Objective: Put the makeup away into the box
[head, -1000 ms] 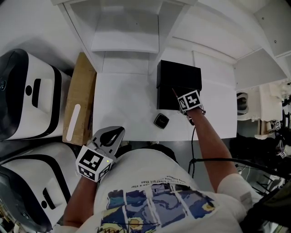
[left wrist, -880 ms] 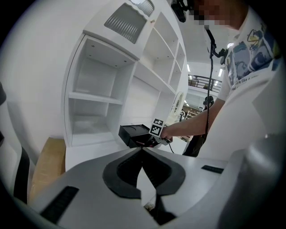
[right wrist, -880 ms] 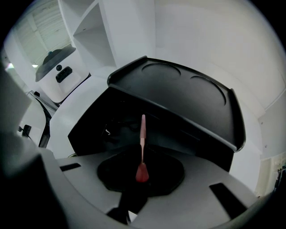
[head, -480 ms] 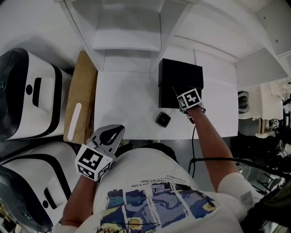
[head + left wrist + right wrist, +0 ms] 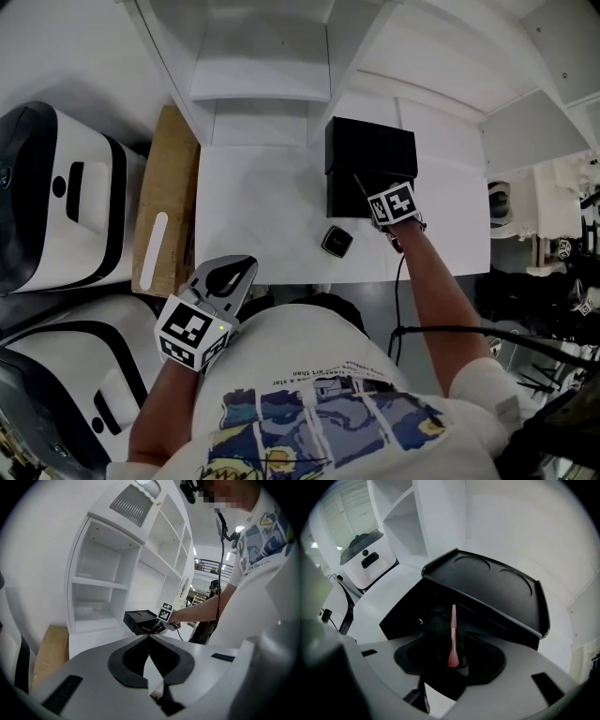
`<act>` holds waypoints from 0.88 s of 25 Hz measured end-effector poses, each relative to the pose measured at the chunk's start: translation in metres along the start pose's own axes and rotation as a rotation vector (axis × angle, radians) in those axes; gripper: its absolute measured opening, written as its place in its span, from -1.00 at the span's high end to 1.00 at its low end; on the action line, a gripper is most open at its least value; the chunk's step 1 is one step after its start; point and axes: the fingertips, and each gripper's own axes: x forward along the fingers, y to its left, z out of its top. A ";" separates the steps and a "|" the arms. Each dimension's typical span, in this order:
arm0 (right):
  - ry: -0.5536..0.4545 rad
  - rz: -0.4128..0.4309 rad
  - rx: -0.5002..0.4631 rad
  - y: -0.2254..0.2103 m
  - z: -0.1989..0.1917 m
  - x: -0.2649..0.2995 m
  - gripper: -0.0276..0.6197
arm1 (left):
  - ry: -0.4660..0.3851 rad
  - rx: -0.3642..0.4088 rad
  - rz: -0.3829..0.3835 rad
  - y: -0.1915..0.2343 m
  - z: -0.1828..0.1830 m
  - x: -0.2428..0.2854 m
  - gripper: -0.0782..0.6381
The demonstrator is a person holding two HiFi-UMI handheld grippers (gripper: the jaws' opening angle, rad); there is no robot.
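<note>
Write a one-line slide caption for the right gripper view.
Right gripper, its fingers just opening, with a slim pink makeup brush upright between them, poised over the open black box.

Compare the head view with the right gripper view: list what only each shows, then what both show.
Head view only: the small dark compact on the white table, the cardboard package and the shut left gripper. Right gripper view only: the fingers of the right gripper, which have just been opening, with the pink brush standing between them, and two round recesses in the lid. Both: the black box.
</note>
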 end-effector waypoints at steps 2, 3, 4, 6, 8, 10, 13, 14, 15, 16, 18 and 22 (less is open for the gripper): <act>-0.030 -0.018 -0.012 0.002 0.003 -0.010 0.29 | 0.001 0.005 -0.011 -0.001 -0.001 0.000 0.74; -0.048 -0.023 -0.013 0.004 0.005 -0.016 0.29 | 0.001 0.009 -0.018 -0.002 -0.001 0.001 0.74; -0.071 -0.023 -0.011 0.007 0.007 -0.022 0.29 | 0.000 0.013 -0.026 -0.002 0.000 0.001 0.74; -0.116 -0.013 -0.001 0.015 0.011 -0.034 0.29 | -0.001 0.022 -0.044 -0.004 0.001 0.002 0.74; -0.153 -0.012 0.008 0.025 0.012 -0.047 0.29 | -0.004 0.034 -0.064 -0.006 0.002 0.003 0.74; -0.181 -0.016 0.009 0.036 0.011 -0.059 0.29 | -0.005 0.045 -0.085 -0.009 0.003 0.004 0.74; -0.222 -0.017 0.020 0.054 0.009 -0.074 0.29 | -0.001 0.058 -0.113 -0.011 0.004 0.005 0.74; -0.236 -0.021 0.029 0.060 0.007 -0.078 0.29 | 0.002 0.063 -0.122 -0.012 0.004 0.004 0.74; -0.247 -0.024 0.040 0.065 0.005 -0.082 0.29 | 0.004 0.067 -0.130 -0.012 0.004 0.004 0.74; -0.258 -0.023 0.055 0.071 0.002 -0.084 0.29 | 0.006 0.071 -0.138 -0.013 0.003 0.004 0.74; -0.274 -0.015 0.084 0.084 -0.005 -0.087 0.27 | 0.010 0.078 -0.153 -0.014 0.000 0.003 0.74; -0.280 0.006 0.157 0.111 -0.028 -0.080 0.11 | 0.020 0.089 -0.186 -0.017 -0.005 0.002 0.74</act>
